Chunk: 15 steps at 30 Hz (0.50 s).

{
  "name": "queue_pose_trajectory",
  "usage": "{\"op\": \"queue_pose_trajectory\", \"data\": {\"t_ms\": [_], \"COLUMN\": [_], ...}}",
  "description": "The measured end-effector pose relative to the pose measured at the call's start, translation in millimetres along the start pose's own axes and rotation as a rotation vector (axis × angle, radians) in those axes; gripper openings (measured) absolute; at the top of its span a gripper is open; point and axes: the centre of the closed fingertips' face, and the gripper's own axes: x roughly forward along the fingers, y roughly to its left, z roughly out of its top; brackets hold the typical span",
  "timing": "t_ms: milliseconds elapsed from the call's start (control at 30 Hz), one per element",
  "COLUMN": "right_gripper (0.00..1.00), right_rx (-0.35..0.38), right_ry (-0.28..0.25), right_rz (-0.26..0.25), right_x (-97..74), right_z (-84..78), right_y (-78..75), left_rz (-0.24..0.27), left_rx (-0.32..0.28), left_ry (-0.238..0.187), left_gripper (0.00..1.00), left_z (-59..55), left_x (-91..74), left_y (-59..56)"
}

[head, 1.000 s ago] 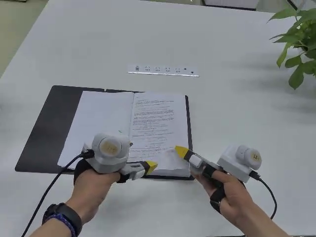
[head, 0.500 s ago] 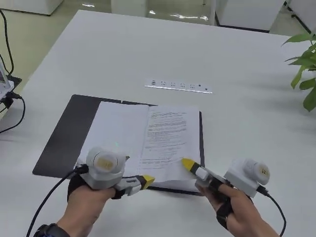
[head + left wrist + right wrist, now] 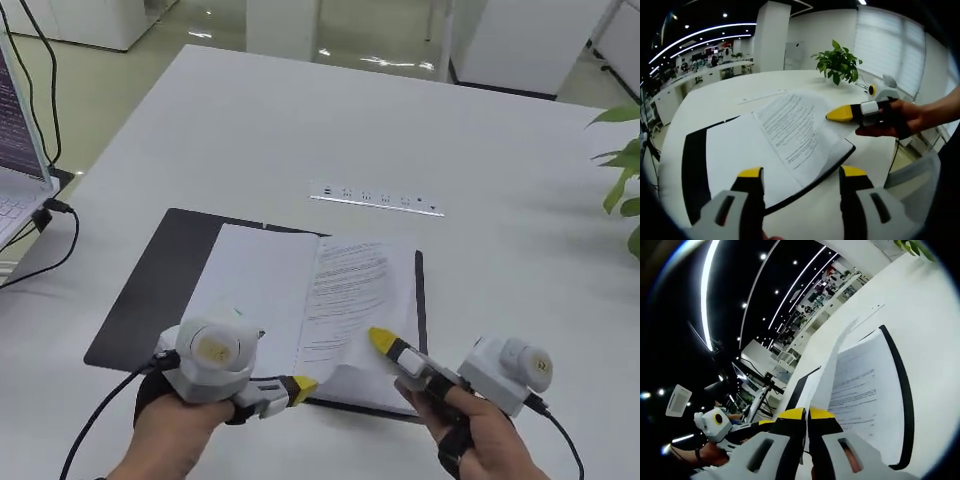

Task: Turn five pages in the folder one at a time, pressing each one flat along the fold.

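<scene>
Toward the near edge of the white tabletop [image 3: 300, 110], a little left of its middle: a black folder [image 3: 150, 290], lying open and flat. Long axis running left to right along that edge; fold pointing away toward the power strip [image 3: 375, 197] set into the tabletop further back. On the left half, a blank sheet [image 3: 255, 285]; on the right half, printed pages.

By the folder's near right corner: the right gripper [image 3: 382, 341], yellow-tipped jaws pressed together on the near corner of the top printed page [image 3: 350, 285], holding that corner raised off the stack (seen in the right gripper view as a sheet [image 3: 827, 372] standing on edge above the closed tips [image 3: 806, 414]).

Just in front of the folder's near edge, close to the fold: the left gripper [image 3: 303, 385], jaws spread, gripping nothing, tips pointing right toward the other gripper [image 3: 842, 114].

At the tabletop's right edge, leaves of a plant [image 3: 625, 180]; beyond the left edge, a laptop [image 3: 15, 150].
</scene>
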Motion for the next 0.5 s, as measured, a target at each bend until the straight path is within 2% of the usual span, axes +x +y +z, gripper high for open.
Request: {"op": "queue_pose_trajectory", "data": {"t_ms": [500], "right_gripper": [0.01], "right_rx": [-0.009], "right_ry": [0.008], "right_rz": [0.063], "right_x": [26.9], "right_z": [-1.7], "right_y": [32.6], "left_rz": [0.024], "left_rx": [0.006], "left_ry": [-0.011], "left_gripper": [0.65], "left_z": [-4.8], "left_x": [-29.3], "left_y": [12.7]}}
